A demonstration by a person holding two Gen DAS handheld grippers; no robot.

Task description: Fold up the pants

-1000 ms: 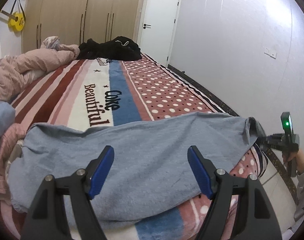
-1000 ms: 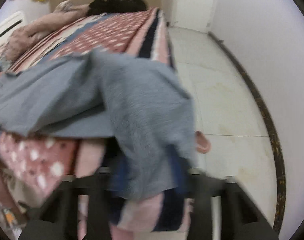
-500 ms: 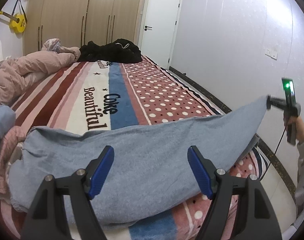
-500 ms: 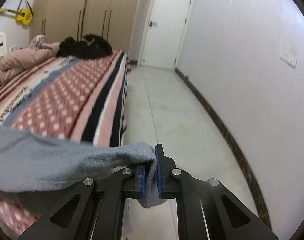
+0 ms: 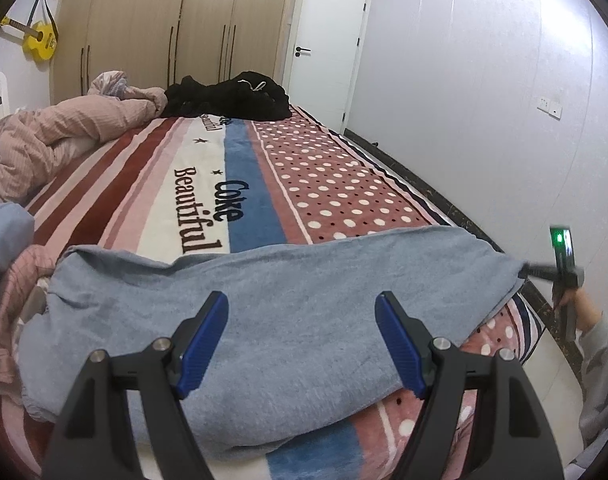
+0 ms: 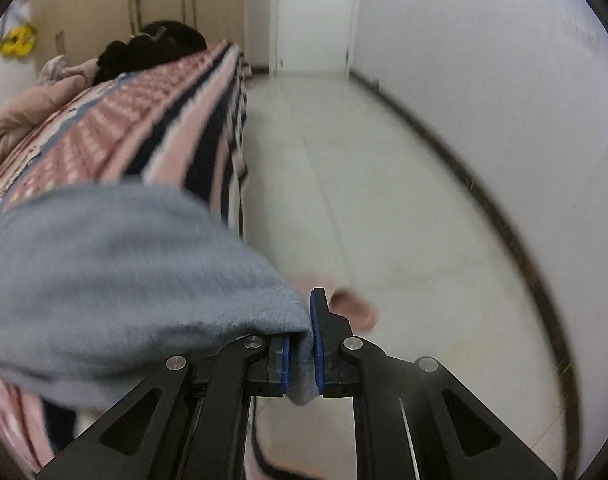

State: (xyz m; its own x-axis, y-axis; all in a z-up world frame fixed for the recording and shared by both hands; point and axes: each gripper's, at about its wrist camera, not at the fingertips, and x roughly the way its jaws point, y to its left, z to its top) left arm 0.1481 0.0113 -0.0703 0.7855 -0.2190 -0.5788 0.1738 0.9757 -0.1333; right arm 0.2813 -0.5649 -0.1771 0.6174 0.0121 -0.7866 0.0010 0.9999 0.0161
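Observation:
Grey-blue pants (image 5: pixel 272 320) lie spread across the near end of the bed. My left gripper (image 5: pixel 302 344) is open and empty, held just above the middle of the pants. My right gripper (image 6: pixel 300 344) is shut on an edge of the pants (image 6: pixel 116 268) and holds that end beyond the bed's right side, over the floor. It shows in the left wrist view (image 5: pixel 543 270) at the right, pulling the cloth taut.
The striped and dotted blanket (image 5: pixel 224 184) covers the bed. A black garment pile (image 5: pixel 228 96) and a pink duvet (image 5: pixel 64 128) lie at the far end. A wall and white floor (image 6: pixel 383 200) run along the right. A pink slipper (image 6: pixel 351 304) lies on the floor.
My right gripper has lowered the held end of the pants from a raised position down to bed level at the right edge. The left gripper has stayed in place, open.

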